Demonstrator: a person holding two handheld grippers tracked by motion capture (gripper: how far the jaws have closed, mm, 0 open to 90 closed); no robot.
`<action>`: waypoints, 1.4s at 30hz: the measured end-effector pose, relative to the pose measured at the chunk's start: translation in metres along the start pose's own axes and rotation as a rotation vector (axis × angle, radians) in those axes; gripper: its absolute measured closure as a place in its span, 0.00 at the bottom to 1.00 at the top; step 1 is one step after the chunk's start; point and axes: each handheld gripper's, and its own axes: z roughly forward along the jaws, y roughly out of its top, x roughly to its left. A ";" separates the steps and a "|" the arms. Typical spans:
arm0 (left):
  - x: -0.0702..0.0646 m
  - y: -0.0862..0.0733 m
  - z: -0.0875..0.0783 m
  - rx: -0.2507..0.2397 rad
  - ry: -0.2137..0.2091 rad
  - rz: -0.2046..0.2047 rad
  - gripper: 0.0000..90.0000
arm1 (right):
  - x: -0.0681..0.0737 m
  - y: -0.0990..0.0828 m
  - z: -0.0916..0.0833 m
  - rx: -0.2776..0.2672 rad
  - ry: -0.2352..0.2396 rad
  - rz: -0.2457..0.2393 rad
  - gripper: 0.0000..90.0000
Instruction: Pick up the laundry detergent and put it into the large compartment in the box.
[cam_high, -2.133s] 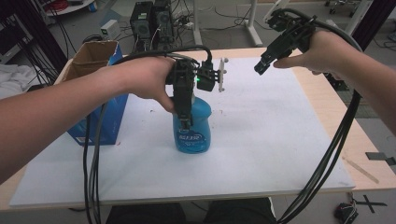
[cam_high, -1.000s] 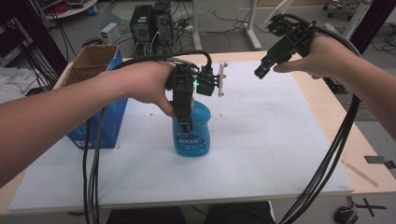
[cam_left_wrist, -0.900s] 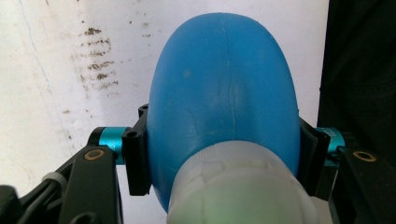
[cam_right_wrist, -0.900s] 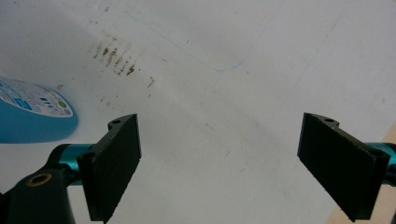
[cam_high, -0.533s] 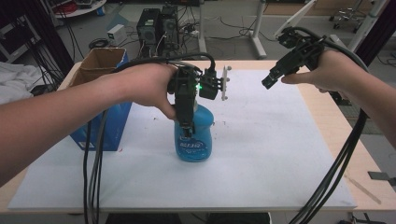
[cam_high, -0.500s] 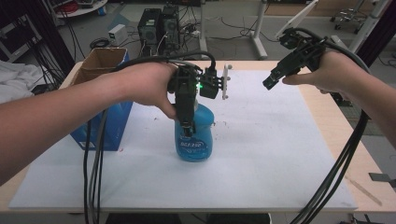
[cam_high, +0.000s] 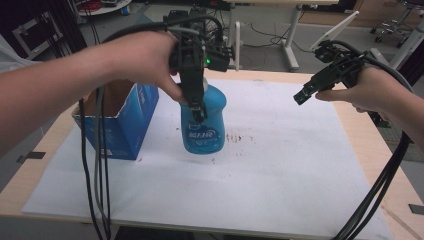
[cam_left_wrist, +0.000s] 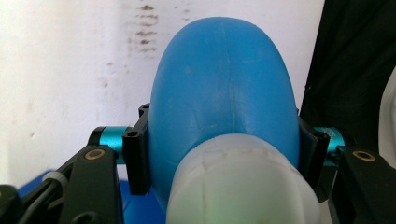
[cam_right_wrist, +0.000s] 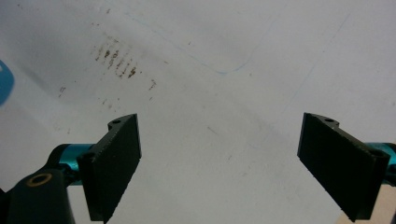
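A: Bottle (cam_high: 204, 122) is blue with a whitish cap, clamped near its top by the left tongs (cam_high: 198, 106). The left gripper view shows both pads pressed on its blue shoulder (cam_left_wrist: 224, 93), one each side.

B: Where is it sitting?

A: Left of centre on the white sheet over the tabletop (cam_high: 370, 150), just right of the blue box (cam_high: 120, 125). It looks tilted, and I judge it is being lifted off the sheet; contact underneath is hard to tell.

B: Right side?

A: Right tongs (cam_high: 305, 95) are spread wide with nothing between them, hanging above the sheet well apart from the bottle. The right gripper view has bare sheet between the two black pads (cam_right_wrist: 116, 163).

B: Step in hand?

A: Pick-up and carry, probably. Next move calls for keeping the clamp firm and the bottle steady while it travels, maybe toward the box or the free tongs. I cannot say which.

B: Counts?

A: One bottle, one box with open flaps, two tongs, one white sheet, one patch of brown specks (cam_high: 235, 137) beside the bottle.
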 end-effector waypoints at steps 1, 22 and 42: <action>0.002 -0.004 -0.005 -0.007 0.005 -0.014 0.42 | 0.000 0.001 0.000 0.001 0.000 0.002 0.14; 0.031 -0.107 -0.107 -0.146 0.119 -0.409 0.42 | -0.003 0.015 0.008 -0.004 0.028 -0.003 0.14; 0.054 -0.168 -0.119 -0.139 0.164 -0.675 0.42 | -0.007 0.025 0.020 0.002 0.056 0.000 0.14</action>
